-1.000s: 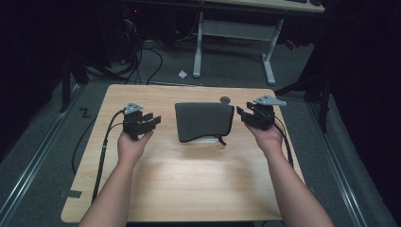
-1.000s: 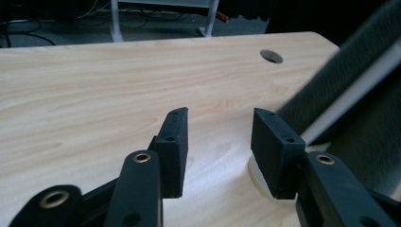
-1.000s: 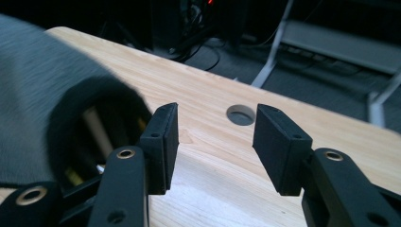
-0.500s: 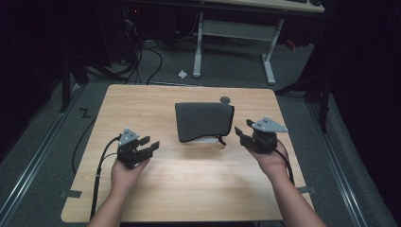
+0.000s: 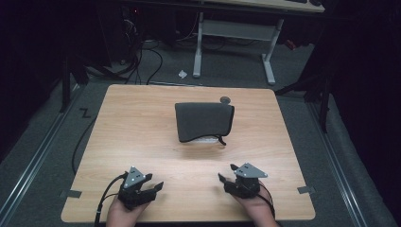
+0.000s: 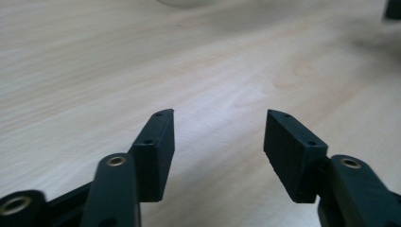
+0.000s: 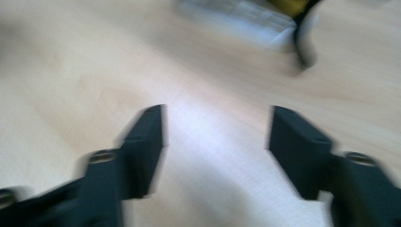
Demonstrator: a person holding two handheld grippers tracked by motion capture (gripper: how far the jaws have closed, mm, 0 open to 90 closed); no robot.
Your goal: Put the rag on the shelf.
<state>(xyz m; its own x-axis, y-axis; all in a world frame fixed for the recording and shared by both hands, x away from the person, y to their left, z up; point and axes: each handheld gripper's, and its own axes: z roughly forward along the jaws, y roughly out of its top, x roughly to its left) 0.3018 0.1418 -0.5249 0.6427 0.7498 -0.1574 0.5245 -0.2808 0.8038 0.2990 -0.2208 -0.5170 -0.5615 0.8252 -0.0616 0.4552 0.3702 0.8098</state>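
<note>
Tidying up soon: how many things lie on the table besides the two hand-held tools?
2: a dark pouch at the middle, and a small round grey thing just behind its right corner. Anything under the pouch stays hidden.

from my remote station i note a light wooden table (image 5: 142, 123) on grey carpeted floor (image 5: 42, 156). a white-framed desk (image 5: 231, 33) stands beyond it, with black cables (image 5: 142, 61) trailing on the floor at left and a scrap of white paper (image 5: 182, 74) nearby. metal rails (image 5: 33, 161) run along both sides. the surrounding room is dark; light falls mainly on the tabletop.
</note>
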